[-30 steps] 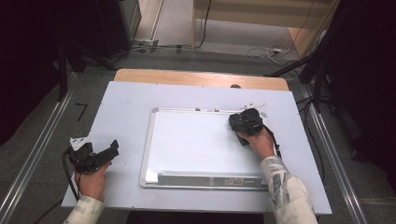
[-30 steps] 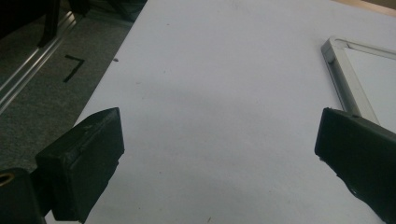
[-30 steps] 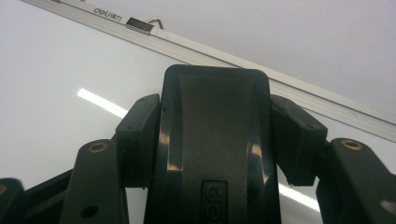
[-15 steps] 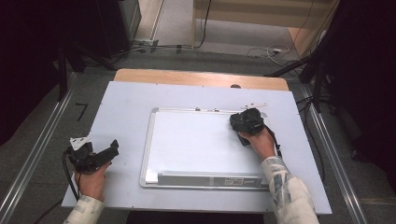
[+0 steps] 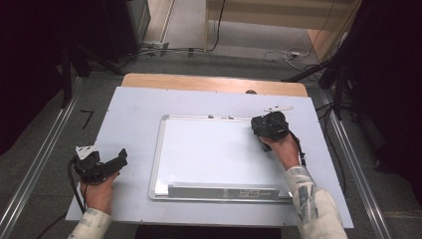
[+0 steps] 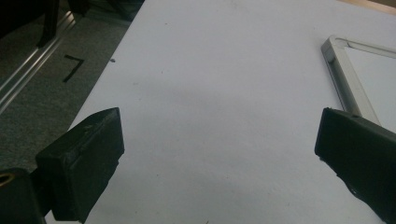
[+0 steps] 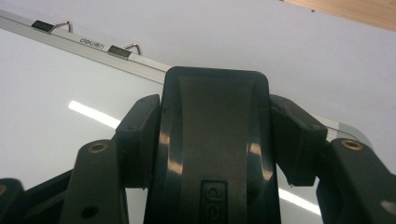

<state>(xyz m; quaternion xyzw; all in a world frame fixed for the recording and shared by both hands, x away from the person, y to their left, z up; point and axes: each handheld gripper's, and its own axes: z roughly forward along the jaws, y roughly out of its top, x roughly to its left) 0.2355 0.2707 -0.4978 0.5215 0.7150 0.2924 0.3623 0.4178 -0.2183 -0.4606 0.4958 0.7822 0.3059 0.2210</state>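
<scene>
Pale blue-white table top [image 5: 134, 119] across the middle of the high view, with a wooden strip [image 5: 209, 83] along its far edge. Grey floor around it, metal rails at left and right, cables at the top of the frame, dark gear in the upper corners. One whiteboard [image 5: 214, 154] lying flat, centre of the frame, with two small hanger clips [image 7: 56, 25] on its top rail. One black eraser [image 7: 215, 140], at the board's upper right corner, resting on the white surface. Two grippers. Right gripper [image 5: 268, 127], upper right of the board, clenched on the eraser, pads pressed to both its sides. Left gripper [image 5: 107, 164], lower left of the frame, on bare table beside the board, spread wide and holding nothing.
</scene>
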